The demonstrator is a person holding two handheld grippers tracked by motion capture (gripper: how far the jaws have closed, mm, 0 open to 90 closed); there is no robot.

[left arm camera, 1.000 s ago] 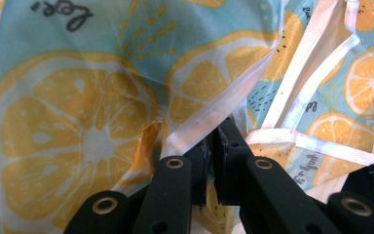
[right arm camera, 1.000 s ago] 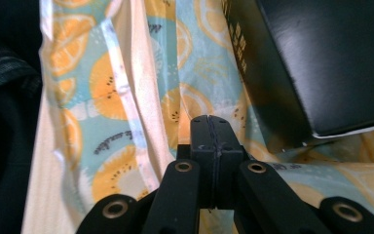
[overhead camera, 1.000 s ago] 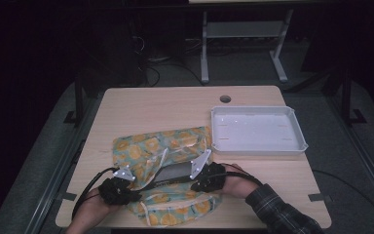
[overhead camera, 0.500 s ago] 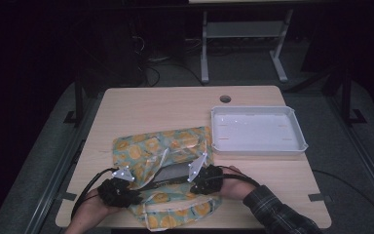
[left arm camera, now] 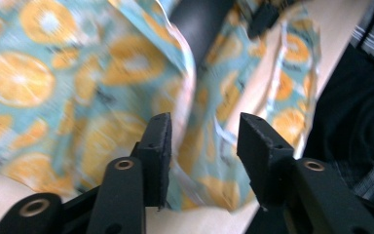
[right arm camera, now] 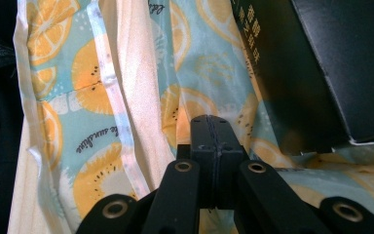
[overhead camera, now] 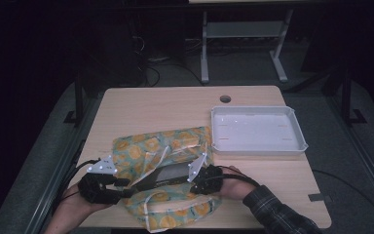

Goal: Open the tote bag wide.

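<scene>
Right tool [right arm camera: 209, 146] pinching, seemingly, the bag [overhead camera: 175, 146] open around the black box [right arm camera: 331, 63]. Left tool [left arm camera: 202, 141] opening, gripping nothing, bag cloth lying loose between its jaws.

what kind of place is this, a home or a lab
Most likely a lab or workshop: a plain wooden table with a cable hole, loose cables on the grey floor, and a bare metal stand behind in a dark room.
</scene>
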